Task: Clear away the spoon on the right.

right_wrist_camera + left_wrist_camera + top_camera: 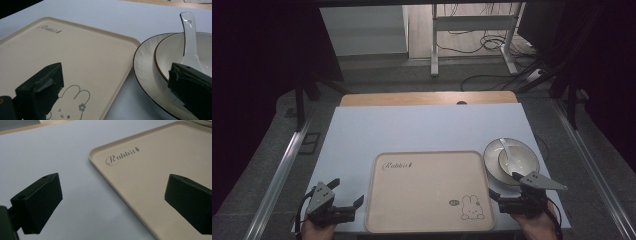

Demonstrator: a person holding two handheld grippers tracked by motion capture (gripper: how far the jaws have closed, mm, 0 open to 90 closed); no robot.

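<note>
A beige tray [429, 192] with a rabbit drawing and the word "Rabbit" lies on the white table [412, 130]. Just right of the tray sits a plate [493, 152] holding a bowl [527, 162], with a white spoon [506, 150] resting inside the bowl.
</note>
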